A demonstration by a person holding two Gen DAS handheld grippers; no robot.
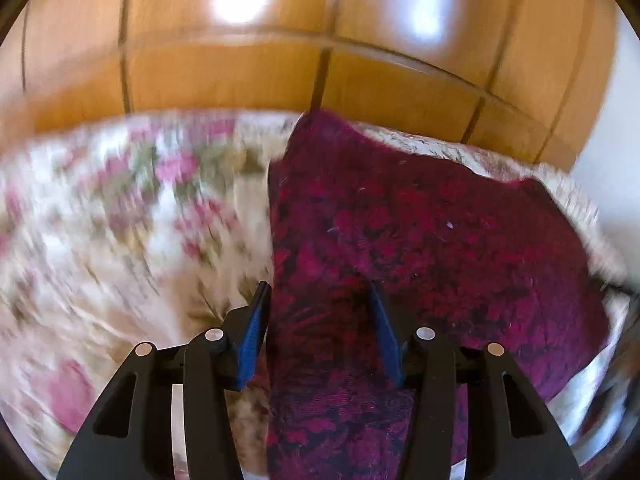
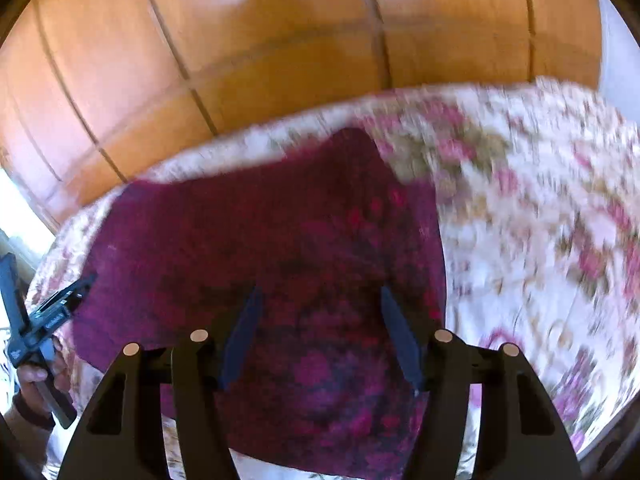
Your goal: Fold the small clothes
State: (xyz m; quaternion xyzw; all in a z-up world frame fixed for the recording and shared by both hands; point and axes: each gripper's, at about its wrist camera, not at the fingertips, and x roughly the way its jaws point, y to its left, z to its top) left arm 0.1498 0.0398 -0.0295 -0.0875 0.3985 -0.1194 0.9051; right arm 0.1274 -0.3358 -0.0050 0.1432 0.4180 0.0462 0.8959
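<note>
The dark red patterned garment lies flat on the floral bedspread, seemingly folded at least once, with the left tongs and right tongs both apart and empty above it, so further folds may remain.

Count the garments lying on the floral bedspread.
1. A dark red patterned garment lies flat on the floral bedspread, near its far edge by the wooden wardrobe. Others may lie outside both views.
</note>
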